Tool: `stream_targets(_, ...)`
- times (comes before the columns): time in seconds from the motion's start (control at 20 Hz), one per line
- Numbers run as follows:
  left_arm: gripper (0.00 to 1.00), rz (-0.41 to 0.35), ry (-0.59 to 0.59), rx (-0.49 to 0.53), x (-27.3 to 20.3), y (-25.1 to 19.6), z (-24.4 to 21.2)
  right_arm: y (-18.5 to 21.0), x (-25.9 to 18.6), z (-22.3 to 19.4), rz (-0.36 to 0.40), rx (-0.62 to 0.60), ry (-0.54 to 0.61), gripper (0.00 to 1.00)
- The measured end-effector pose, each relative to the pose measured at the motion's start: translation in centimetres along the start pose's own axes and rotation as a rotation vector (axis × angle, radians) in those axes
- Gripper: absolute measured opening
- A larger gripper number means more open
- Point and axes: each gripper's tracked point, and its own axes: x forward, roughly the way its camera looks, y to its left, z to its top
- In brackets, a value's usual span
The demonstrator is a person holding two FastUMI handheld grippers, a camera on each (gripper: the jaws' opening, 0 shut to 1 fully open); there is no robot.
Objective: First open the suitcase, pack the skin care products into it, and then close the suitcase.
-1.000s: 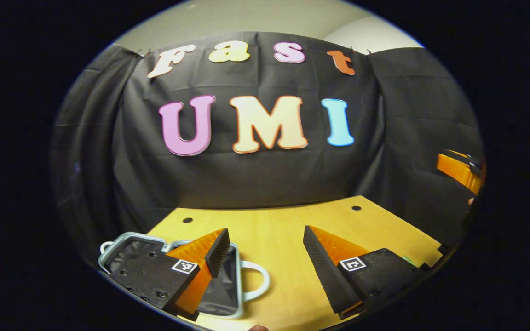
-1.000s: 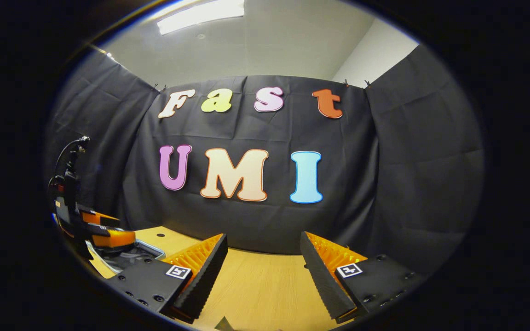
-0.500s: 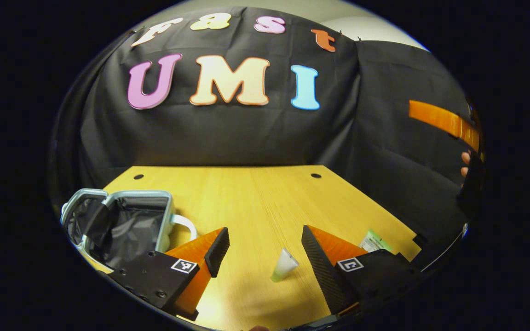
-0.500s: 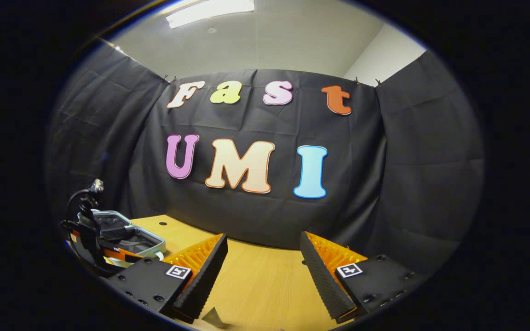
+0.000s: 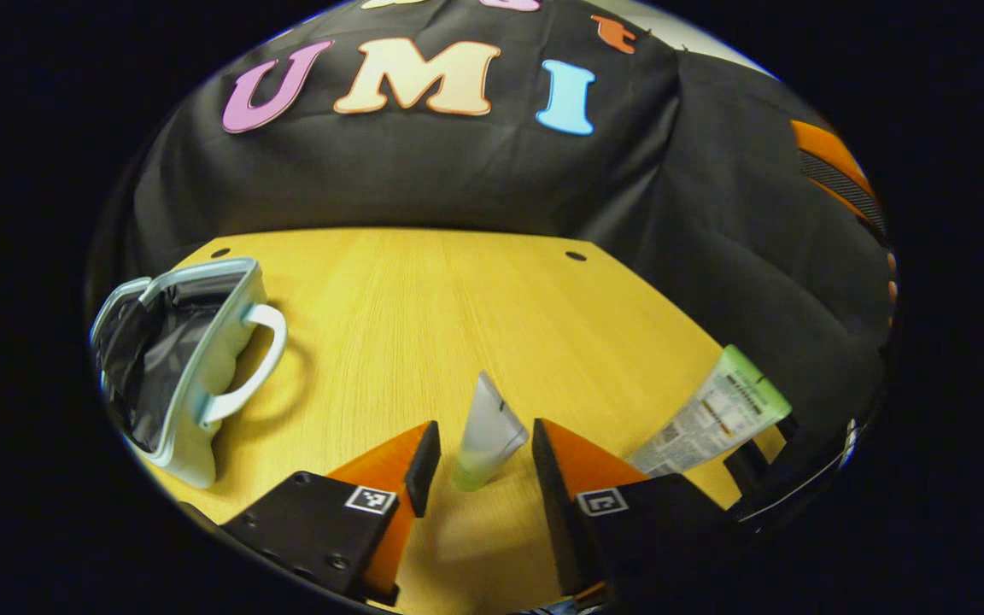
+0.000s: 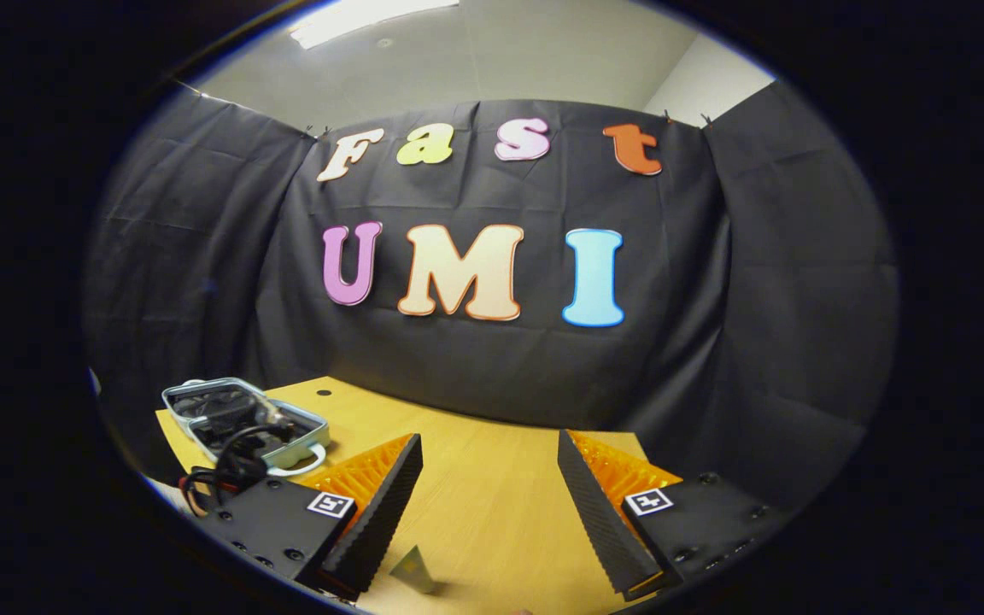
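Pale tube (image 5: 490, 425) lies on the worktop (image 5: 424, 307) between the open left hand-held gripper (image 5: 479, 457) fingers, long axis pointing away, suitcase (image 5: 176, 359) open at left; right hand-held gripper (image 6: 488, 504) open, farther off

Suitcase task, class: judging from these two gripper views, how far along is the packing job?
Done: the small pale-blue hard-shell suitcase lies open on the wooden table, its dark lining showing. In hand: the left gripper is open, its fingers either side of the small frosted tube with a green cap, not yet gripping. Left: packing that tube and the larger white-and-green tube, then closing the suitcase. The right gripper is open.
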Motion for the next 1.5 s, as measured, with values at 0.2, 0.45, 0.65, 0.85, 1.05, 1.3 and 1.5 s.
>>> stream_targets(0.2,0.24,-0.014,0.075,-0.002,0.5,-0.2,-1.7,2.9,-0.8,-3.4,0.086,-0.018,0.034,0.99)
stream_targets(0.45,0.2,-0.021,0.062,0.026,-1.5,-0.2,0.2,5.2,-1.5,-10.3,0.154,-0.074,0.142,0.99)
stream_targets(0.65,0.2,-0.002,0.036,0.056,-4.5,0.8,2.8,5.9,-1.4,-17.2,0.166,-0.064,0.278,0.99)
stream_targets(0.85,0.2,0.026,0.024,0.063,-7.3,2.1,4.3,6.6,-0.6,-22.4,0.156,-0.05,0.386,0.99)
stream_targets(1.05,0.2,0.06,0.016,0.014,-9.1,3.7,4.2,6.6,0.0,-25.9,0.136,-0.013,0.479,0.58)
stream_targets(1.3,0.2,0.109,0.027,-0.045,-10.9,6.7,3.4,6.7,0.7,-26.2,0.091,-0.029,0.527,0.34)
stream_targets(1.5,0.2,0.137,0.026,-0.083,-12.0,9.9,4.1,7.5,1.1,-25.1,0.106,0.031,0.521,0.27)
